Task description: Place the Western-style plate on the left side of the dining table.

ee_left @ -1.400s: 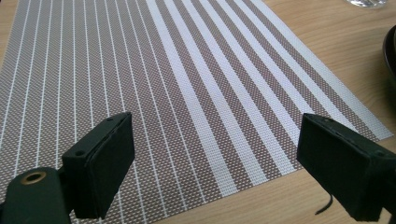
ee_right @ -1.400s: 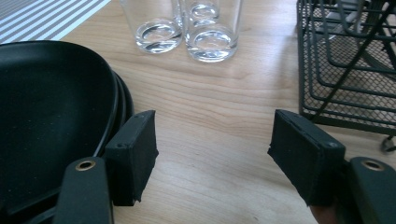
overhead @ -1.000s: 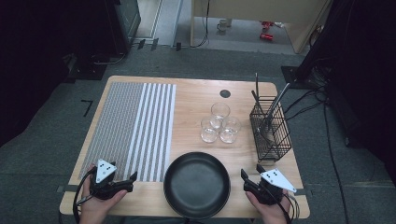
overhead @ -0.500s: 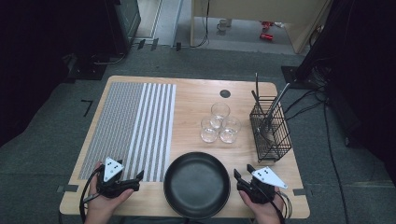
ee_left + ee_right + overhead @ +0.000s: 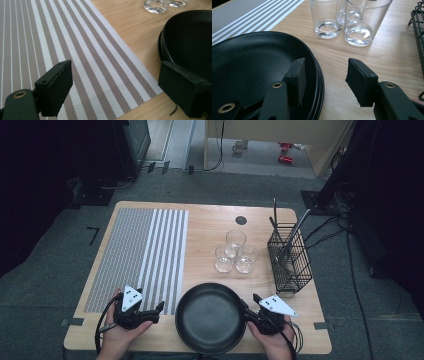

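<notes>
Where stacked plates (image 5: 262,65) appear, right claw (image 5: 325,80) straddles rim

Between my claws the wooden table (image 5: 210,227) carried black plates (image 5: 210,317); beyond them lay a striped mat (image 5: 145,250), glasses (image 5: 235,252), a wire basket (image 5: 290,265).

Black left gripper (image 5: 159,308), brass screws, grey three-cornered plate, trailing cable

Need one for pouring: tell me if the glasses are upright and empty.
Upright and empty: all three glasses stand on their bases, mouths up, nothing inside.
</notes>
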